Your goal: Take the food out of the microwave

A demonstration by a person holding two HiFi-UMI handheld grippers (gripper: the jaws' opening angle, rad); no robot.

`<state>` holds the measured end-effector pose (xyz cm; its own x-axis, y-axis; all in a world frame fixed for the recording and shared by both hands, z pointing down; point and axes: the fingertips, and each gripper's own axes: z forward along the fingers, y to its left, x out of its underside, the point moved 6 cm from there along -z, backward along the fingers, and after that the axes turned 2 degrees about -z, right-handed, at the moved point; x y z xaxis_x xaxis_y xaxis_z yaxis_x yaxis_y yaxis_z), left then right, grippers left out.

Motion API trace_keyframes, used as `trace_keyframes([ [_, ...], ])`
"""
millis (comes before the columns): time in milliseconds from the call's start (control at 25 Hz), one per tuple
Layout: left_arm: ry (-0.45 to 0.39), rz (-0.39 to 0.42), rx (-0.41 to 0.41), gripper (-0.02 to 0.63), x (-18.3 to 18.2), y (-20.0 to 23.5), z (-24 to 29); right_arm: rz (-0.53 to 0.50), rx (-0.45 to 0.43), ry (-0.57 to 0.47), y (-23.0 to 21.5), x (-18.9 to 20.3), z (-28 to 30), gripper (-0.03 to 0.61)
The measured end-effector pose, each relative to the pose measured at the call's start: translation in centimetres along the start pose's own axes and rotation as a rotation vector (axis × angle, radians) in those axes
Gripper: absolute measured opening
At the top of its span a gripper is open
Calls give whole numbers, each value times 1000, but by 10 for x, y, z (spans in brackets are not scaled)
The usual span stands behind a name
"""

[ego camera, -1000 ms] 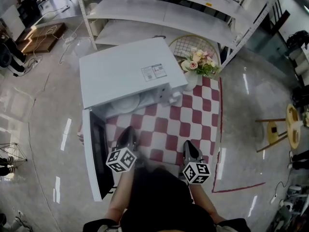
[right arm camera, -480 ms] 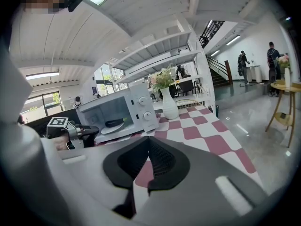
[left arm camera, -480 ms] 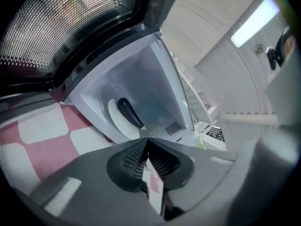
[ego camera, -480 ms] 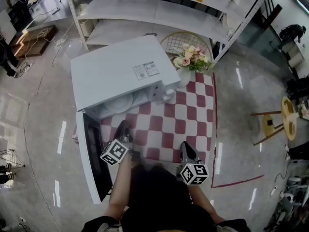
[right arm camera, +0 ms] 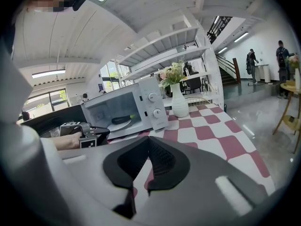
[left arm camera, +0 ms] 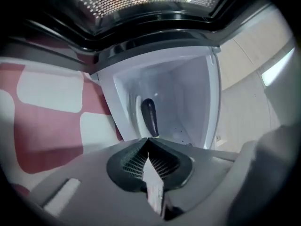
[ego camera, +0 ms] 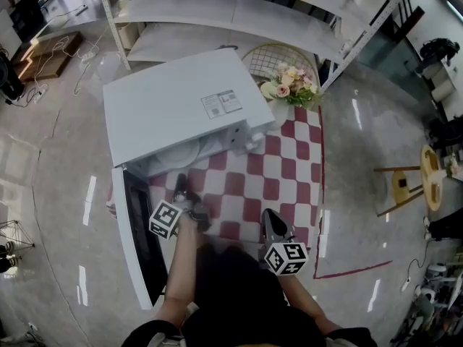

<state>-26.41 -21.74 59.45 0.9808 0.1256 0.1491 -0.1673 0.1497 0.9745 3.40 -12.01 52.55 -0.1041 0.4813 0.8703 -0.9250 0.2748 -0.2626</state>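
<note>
The white microwave (ego camera: 181,103) stands on a red-and-white checked tablecloth (ego camera: 289,176), its door (ego camera: 134,237) swung open to the left. Inside lies a dark eggplant (left arm camera: 149,117) on a white plate (left arm camera: 139,119); the right gripper view also shows the eggplant (right arm camera: 123,119). My left gripper (ego camera: 181,183) is shut and empty just in front of the opening, rolled on its side, its tips (left arm camera: 148,139) short of the eggplant. My right gripper (ego camera: 269,217) hovers shut over the cloth to the right, holding nothing (right arm camera: 148,138).
A white vase of flowers (ego camera: 286,92) stands right of the microwave's knobs, a wire basket (ego camera: 278,60) behind it. Metal shelving (ego camera: 239,13) runs along the back. A wooden stool (ego camera: 427,183) stands on the floor at right. People (right arm camera: 251,60) stand far off.
My left gripper has moved down and forward to the microwave's opening and rolled onto its side. The right gripper has shifted slightly. Both stay shut.
</note>
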Motion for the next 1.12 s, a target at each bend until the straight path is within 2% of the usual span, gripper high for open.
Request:
trace_keyframes([
  [200,-12,-108,17,81,2,3,13,-15,-15,23,8,2,13,2],
  [480,13,-168,-12,127,6,8,31,-19,-25,45,13,4,24,2],
  [1000,-38,-291,-51,121,-3,20,43,-53,-6,95,0,14,27,2],
  [1120,-37,-298,-51,77,-2,21,44,-45,2,99,-2,17,27,2],
])
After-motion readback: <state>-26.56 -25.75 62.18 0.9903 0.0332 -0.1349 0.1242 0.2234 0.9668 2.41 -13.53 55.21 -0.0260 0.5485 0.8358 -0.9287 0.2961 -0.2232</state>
